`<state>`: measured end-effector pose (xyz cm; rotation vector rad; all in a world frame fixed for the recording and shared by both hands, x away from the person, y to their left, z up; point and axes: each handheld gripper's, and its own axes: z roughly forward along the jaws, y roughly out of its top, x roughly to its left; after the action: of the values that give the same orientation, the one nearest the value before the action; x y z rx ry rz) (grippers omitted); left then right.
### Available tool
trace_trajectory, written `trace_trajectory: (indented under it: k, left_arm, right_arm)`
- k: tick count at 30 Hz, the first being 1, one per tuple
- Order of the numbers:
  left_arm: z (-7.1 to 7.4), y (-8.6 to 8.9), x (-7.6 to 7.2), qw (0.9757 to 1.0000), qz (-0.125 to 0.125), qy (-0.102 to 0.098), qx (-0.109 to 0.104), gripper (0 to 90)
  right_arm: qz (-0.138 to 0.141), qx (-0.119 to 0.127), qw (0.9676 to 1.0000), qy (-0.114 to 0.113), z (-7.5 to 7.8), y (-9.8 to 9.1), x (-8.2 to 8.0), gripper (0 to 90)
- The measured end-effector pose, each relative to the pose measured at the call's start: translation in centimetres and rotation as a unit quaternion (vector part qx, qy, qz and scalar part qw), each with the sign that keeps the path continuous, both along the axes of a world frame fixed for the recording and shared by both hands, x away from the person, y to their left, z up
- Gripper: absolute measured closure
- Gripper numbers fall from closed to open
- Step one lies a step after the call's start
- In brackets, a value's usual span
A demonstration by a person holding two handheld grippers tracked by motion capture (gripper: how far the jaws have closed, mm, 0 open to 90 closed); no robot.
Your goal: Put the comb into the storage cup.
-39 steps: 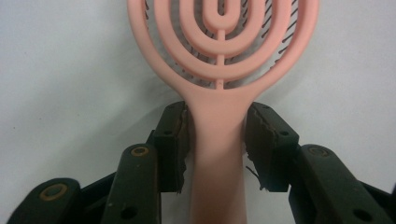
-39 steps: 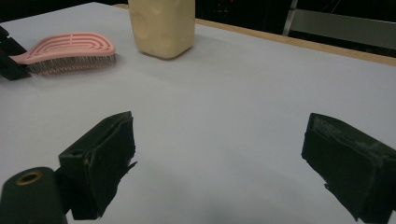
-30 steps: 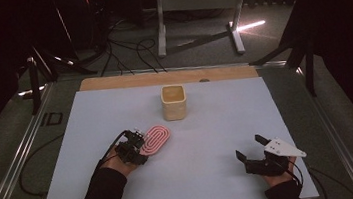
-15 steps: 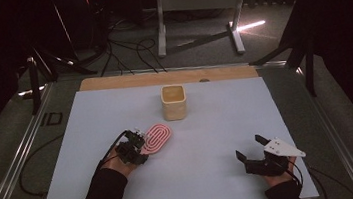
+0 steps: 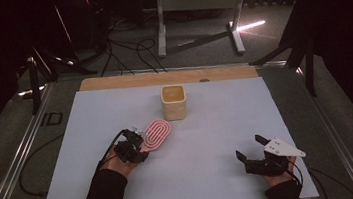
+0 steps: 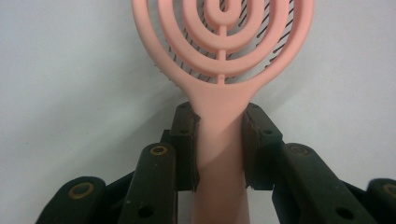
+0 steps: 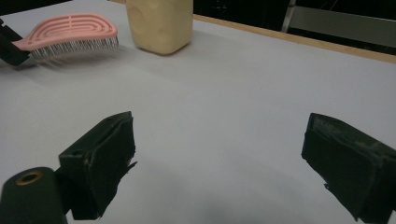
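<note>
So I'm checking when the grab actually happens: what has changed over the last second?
The left gripper has just been closing its jaws on the pink brush, and its pads now press both sides of the handle. The brush lies bristles down beside the beige cup, roughly where it was. The right gripper stays open above the white table, unmoved.

1 brush [image 5: 156, 134], 1 cup [image 5: 174, 102], 2 tongs.

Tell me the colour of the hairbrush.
Pink hairbrush, with dark bristles; clearest in the left gripper view.
</note>
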<state>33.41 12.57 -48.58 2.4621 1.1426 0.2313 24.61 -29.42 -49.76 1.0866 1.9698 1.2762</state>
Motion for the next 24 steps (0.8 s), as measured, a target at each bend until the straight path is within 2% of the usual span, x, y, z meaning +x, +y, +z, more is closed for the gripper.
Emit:
trace_trajectory:
  k: [4,5,8,10,15,16,17,18,20,21,23,24]
  left_arm:
    - [0.3,0.2,-0.1,0.9999,0.001,-0.009,-0.008,70.0]
    - [0.6,0.4,-0.1,0.9997,0.003,-0.018,-0.017,70.0]
    - [0.9,0.6,-0.1,0.9993,0.001,-0.026,-0.027,70.0]
    - [1.3,0.9,-0.2,0.9983,0.006,-0.040,-0.042,70.0]
    - [2.0,1.6,-0.1,0.9948,0.013,-0.067,-0.076,70.0]
    - [2.2,1.7,-0.1,0.9937,0.016,-0.072,-0.085,70.0]
    - [2.5,2.0,-0.2,0.9915,0.020,-0.080,-0.100,70.0]
    - [2.5,2.0,-0.2,0.9915,0.020,-0.080,-0.100,70.1]
    - [2.8,2.2,-0.2,0.9900,0.021,-0.086,-0.109,70.0]
    - [3.0,2.3,-0.4,0.9881,0.023,-0.099,-0.116,70.0]
    - [3.1,2.4,-0.6,0.9873,0.022,-0.103,-0.119,70.0]
    - [3.3,2.4,-0.7,0.9854,0.023,-0.116,-0.123,70.0]
  right_arm:
    - [0.000,-0.002,1.0000,0.001,0.0,0.0,0.0,9.4]
    - [0.001,-0.001,1.0000,0.001,0.0,0.0,0.0,9.4]
    - [0.001,0.000,1.0000,0.002,0.0,0.1,0.0,9.4]
    - [0.001,-0.001,1.0000,0.003,0.0,0.1,0.0,9.4]
    - [0.003,-0.003,1.0000,0.003,-0.1,0.2,0.1,9.4]
    - [0.004,-0.003,1.0000,0.003,-0.1,0.2,0.1,9.4]
    - [0.005,-0.004,1.0000,0.004,-0.2,0.3,0.1,9.4]
    - [0.006,-0.004,1.0000,0.005,-0.2,0.3,0.1,9.4]
    - [0.008,-0.004,0.9999,0.005,-0.2,0.5,0.2,9.4]
    - [0.009,-0.006,0.9999,0.006,-0.2,0.5,0.2,9.4]
    - [0.012,-0.006,0.9999,0.005,-0.2,0.6,0.2,9.4]
    - [0.013,-0.008,0.9999,0.006,-0.2,0.7,0.3,9.4]
